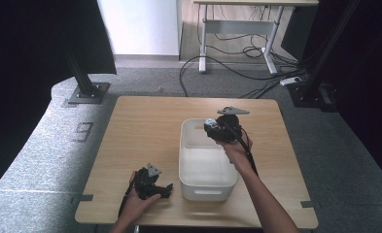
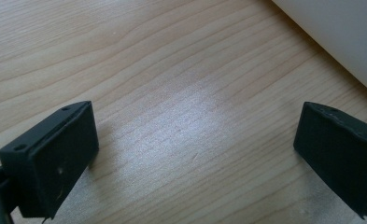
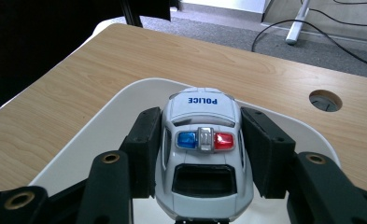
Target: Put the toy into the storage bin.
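- Police car (image 3: 202, 161): pinched at both flanks by right gripper (image 3: 202, 149), held above white bin (image 1: 191, 145); lower it level, release just above the floor
- Left gripper (image 2: 195, 154): jaws spread, empty, on table (image 1: 145, 131); keep clear

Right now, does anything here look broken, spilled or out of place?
Nothing stands out. The right gripper holds a toy police car squarely between its jaws above the white bin; the car looks intact. The left gripper rests open over bare table beside the bin. No spills or damage show.
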`<action>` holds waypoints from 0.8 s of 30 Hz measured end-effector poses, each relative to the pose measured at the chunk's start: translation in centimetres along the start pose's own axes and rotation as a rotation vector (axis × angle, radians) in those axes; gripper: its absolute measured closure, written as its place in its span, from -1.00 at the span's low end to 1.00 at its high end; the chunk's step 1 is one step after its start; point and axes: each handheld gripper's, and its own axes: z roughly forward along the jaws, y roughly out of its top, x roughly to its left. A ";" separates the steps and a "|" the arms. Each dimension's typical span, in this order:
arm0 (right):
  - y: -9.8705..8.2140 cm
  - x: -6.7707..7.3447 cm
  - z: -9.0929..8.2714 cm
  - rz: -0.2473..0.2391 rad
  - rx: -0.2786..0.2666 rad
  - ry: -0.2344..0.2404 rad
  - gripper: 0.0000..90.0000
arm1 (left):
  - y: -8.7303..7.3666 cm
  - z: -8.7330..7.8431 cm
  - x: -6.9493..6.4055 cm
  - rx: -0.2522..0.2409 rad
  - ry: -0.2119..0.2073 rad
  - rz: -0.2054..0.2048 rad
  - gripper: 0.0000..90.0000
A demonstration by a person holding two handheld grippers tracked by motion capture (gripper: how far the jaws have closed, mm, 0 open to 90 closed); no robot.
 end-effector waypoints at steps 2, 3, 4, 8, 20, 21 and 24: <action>0.1 0.2 0.1 0.004 0.000 0.004 0.11 | 0.0 0.0 0.0 0.001 0.000 0.000 -1.00; 0.1 0.2 0.1 0.004 0.000 0.004 0.11 | 0.0 0.0 0.0 0.001 0.000 0.000 -1.00; 0.2 0.3 0.2 0.008 0.000 0.009 0.11 | 0.0 0.0 0.0 0.001 -0.001 0.001 -1.00; 0.2 0.5 0.4 0.007 0.005 0.011 0.11 | 0.0 0.0 0.0 0.000 0.001 0.000 -1.00; 0.6 1.3 1.1 -0.003 0.018 0.017 0.11 | 0.0 0.0 0.0 0.000 0.001 0.001 -1.00; 0.6 1.3 1.1 -0.003 0.018 0.017 0.11 | 0.0 0.0 0.0 0.000 0.001 0.001 -1.00; 0.7 1.7 1.5 -0.009 0.024 0.019 0.11 | 0.0 0.0 0.0 0.000 0.001 0.001 -1.00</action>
